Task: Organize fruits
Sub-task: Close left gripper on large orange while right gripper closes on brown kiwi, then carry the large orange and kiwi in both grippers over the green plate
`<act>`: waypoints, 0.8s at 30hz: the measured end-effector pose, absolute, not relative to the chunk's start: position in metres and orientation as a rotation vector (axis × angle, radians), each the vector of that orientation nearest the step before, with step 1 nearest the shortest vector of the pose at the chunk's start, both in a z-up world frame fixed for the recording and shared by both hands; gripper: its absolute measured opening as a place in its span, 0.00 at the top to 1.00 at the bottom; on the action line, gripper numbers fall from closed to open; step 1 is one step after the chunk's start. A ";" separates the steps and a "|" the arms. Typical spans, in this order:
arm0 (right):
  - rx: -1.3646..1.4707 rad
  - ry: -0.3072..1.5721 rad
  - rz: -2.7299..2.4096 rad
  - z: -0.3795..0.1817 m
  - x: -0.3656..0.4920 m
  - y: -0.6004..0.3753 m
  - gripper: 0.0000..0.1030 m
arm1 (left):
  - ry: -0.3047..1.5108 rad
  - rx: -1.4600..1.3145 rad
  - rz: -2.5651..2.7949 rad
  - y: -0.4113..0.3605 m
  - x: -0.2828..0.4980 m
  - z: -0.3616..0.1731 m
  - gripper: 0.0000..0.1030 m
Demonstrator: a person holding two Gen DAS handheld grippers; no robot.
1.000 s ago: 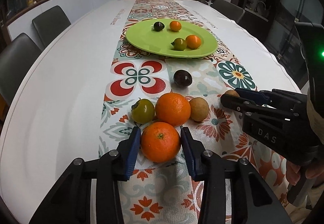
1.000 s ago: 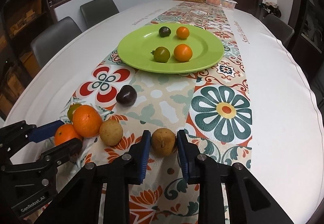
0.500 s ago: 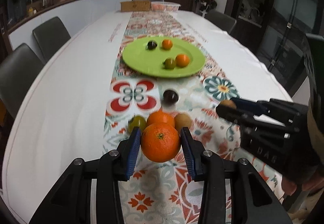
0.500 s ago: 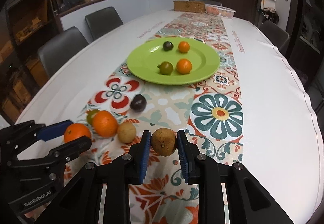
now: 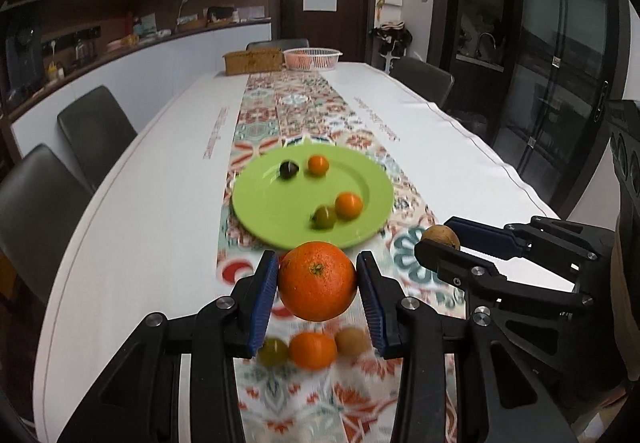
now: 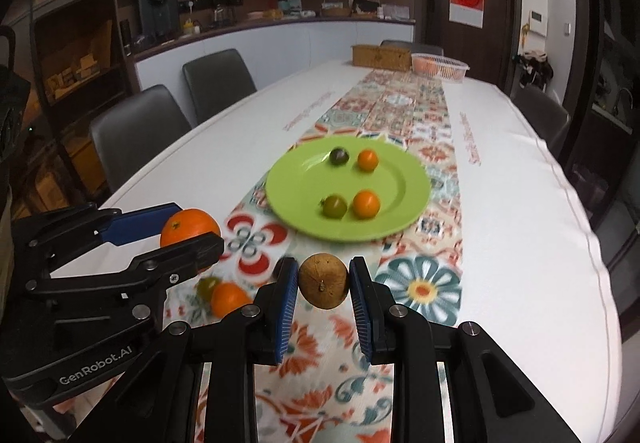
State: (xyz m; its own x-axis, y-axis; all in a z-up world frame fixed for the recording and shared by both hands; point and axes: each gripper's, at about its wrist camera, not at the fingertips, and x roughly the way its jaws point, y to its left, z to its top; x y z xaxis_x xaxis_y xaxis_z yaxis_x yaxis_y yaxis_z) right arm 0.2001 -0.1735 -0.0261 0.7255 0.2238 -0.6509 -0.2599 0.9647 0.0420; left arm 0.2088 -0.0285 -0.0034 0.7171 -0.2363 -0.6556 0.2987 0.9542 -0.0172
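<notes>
Your left gripper (image 5: pixel 317 285) has its jaws clamped on the large orange (image 5: pixel 317 286), held clear above the bench (image 5: pixel 132 227); the orange is round, its stem dimple facing you. Your right gripper (image 6: pixel 323 287) is clamped on the brown fruit (image 6: pixel 323 286), stem end also toward you. The green plate (image 6: pixel 404 183) lies ahead on the runner (image 6: pixel 420 283), midway between the bench's long edges.

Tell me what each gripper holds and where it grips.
Left gripper clamps the large round orange across its sides. Right gripper clamps the small brown round fruit across its sides.
</notes>
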 end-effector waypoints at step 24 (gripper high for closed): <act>-0.056 0.740 0.212 -0.028 0.340 -0.184 0.73 | 0.786 0.049 -0.356 -0.032 0.352 -0.015 0.61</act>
State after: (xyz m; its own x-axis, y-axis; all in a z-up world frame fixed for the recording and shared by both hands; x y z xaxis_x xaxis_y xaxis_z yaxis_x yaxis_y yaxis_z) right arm 0.3397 -0.1838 -0.0280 0.7179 0.1718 -0.6746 -0.2112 0.9771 0.0240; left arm 0.3519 -0.0319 -0.0149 0.6504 -0.2955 -0.6997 0.3320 0.9392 -0.0881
